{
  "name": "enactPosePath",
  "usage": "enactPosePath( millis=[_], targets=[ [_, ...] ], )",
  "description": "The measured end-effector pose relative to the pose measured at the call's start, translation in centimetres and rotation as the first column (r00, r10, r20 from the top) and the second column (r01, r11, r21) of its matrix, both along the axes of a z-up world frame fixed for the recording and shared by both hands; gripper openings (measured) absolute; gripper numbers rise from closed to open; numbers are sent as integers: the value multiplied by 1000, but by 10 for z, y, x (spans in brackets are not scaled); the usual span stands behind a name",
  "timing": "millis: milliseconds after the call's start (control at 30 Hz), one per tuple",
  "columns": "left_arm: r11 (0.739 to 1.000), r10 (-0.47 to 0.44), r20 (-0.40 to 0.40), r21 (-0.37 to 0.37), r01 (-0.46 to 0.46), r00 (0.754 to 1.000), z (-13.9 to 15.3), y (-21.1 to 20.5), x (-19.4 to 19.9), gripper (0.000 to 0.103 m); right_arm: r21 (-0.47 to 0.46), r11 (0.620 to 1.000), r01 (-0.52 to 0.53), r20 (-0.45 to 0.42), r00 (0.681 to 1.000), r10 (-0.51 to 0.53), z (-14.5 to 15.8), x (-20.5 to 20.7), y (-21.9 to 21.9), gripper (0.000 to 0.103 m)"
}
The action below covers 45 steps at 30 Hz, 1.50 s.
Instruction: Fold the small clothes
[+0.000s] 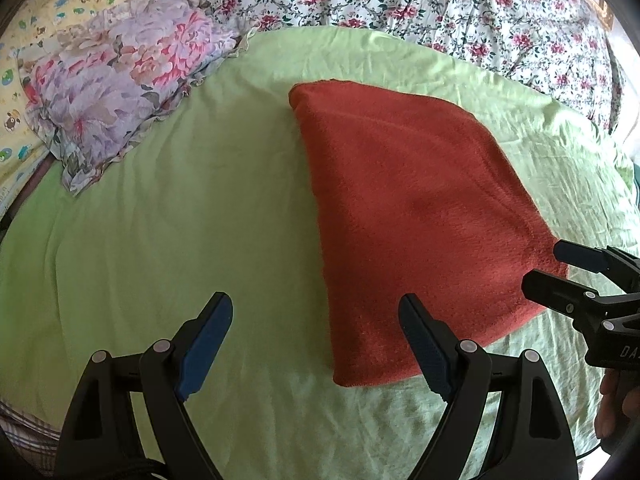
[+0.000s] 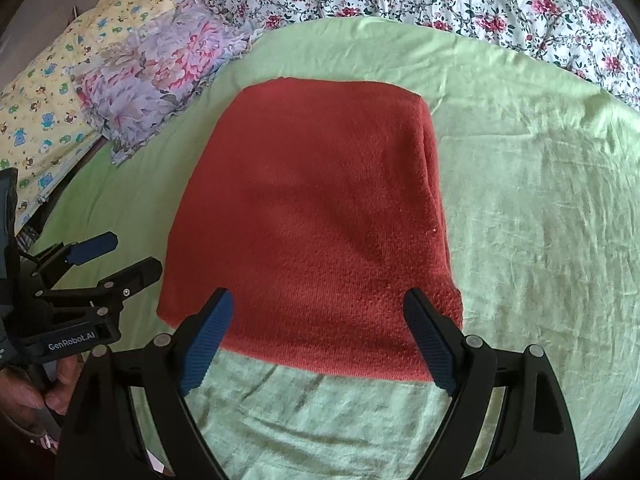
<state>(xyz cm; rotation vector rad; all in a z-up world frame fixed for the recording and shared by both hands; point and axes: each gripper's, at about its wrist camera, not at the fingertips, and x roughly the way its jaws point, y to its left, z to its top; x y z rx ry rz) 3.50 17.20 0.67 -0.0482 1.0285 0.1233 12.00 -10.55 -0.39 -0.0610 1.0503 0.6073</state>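
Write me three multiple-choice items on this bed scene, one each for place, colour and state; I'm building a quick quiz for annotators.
1. Where does the red cloth lie?
A. on the green sheet
B. on the floral pillow
C. in a gripper

2. What colour are the finger pads?
A. red
B. blue
C. white

3. How is the right gripper?
A. shut on cloth
B. shut, empty
C. open

Key: A, the cloth lies flat on the sheet; B, the pads show blue; C, the fingers stand wide apart.
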Motion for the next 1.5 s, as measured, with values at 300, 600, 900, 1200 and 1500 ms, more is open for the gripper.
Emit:
enactPosePath(
  millis=[300,600,900,1200,1500],
  targets=[
    [1000,4,3,-8,-4,1000,1,0,-1,85,-2,1000,-10,-7,1000,10,0,1,3,87],
    [1000,-5,9,-15,5,1000,3,-3,-1,85,8,1000,-8,-11,1000,9,0,4,1,87],
    [1000,-4,17,-19,5,1000,6,-4,1,85,18,1000,4,-13,1000,-4,1,1,-2,87],
    [1000,-2,21,-26,3,1000,7,-3,1,85,24,1000,0,-4,1000,0,4,1,0,87],
    [999,-21,16,-32,21,1000,7,-5,3,85,33,999,-2,0,1000,2,7,2,-1,87]
  ],
)
